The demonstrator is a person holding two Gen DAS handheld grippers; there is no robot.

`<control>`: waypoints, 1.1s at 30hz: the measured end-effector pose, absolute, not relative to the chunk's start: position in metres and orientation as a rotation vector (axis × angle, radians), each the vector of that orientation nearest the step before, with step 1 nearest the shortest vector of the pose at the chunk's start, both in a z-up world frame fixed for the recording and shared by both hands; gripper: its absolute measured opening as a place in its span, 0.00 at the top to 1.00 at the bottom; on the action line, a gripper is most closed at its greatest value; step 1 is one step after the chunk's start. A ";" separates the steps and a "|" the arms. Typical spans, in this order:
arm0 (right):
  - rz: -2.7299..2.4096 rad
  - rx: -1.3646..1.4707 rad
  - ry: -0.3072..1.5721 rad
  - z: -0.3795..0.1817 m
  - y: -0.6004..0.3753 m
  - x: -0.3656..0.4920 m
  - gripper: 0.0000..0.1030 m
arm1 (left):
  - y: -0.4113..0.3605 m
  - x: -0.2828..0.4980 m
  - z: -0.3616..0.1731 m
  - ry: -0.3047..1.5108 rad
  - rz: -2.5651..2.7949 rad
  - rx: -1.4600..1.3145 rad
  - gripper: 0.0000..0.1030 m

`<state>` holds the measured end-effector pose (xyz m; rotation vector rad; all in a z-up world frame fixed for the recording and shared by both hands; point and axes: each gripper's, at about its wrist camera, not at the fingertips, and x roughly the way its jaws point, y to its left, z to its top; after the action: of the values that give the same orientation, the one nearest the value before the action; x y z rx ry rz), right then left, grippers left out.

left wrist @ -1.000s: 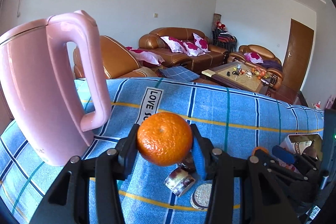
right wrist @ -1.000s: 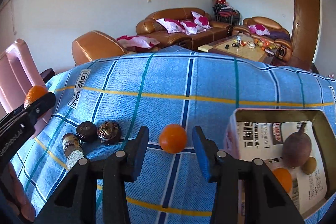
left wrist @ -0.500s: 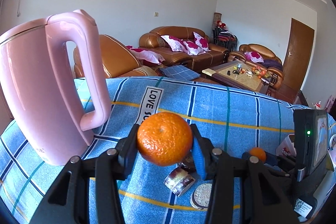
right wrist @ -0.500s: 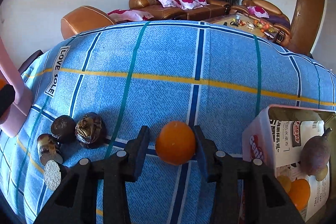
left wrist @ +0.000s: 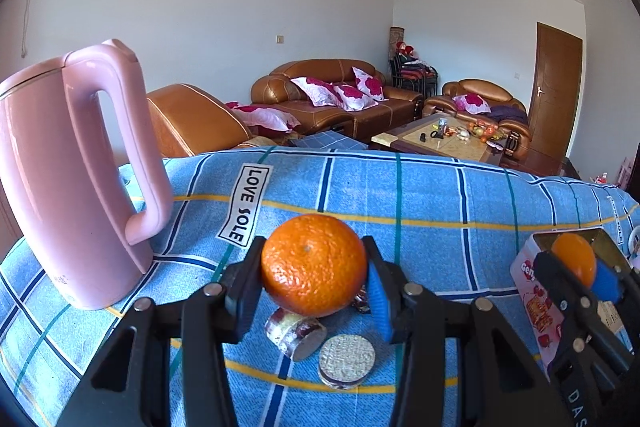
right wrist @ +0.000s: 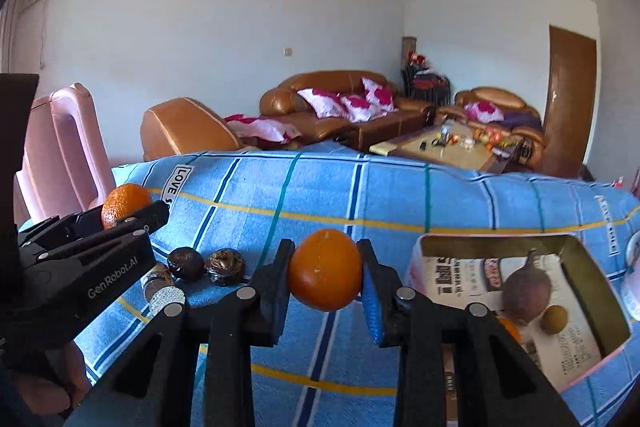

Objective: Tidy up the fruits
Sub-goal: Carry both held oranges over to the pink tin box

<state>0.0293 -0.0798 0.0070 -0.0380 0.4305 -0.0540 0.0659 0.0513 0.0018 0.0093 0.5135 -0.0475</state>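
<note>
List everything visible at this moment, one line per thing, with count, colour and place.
tangerines: two, orange, one clamped in each gripper
tin box: one, pink, right on cloth, open
fruit in box: three seen, purple, yellowish, orange
dark fruits: two, brown, left on cloth
wrapped snacks: two, foil
kettle: one, pink, far left
tablecloth: one, blue plaid
sofas: brown, background
left gripper: black
right gripper: black

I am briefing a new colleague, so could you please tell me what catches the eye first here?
Two oranges: the left claw grips a large orange beside the tall pink kettle, and the right claw grips a smaller orange just left of the open box already holding fruit on the blue checked cloth.
</note>
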 end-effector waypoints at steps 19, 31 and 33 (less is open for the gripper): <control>-0.119 -0.028 0.402 0.009 -0.106 0.001 0.68 | 0.027 0.032 0.002 0.465 -0.037 0.062 0.54; -0.102 -0.005 0.420 0.009 -0.119 -0.011 0.67 | 0.014 0.012 0.004 0.457 -0.037 0.056 0.53; -0.104 -0.006 0.422 0.009 -0.122 -0.013 0.67 | 0.012 0.009 0.004 0.460 -0.040 0.051 0.53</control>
<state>-0.0131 -0.1215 0.0086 -0.0061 0.4216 -0.1038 0.0091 0.0119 0.0043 0.0505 0.4597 -0.0403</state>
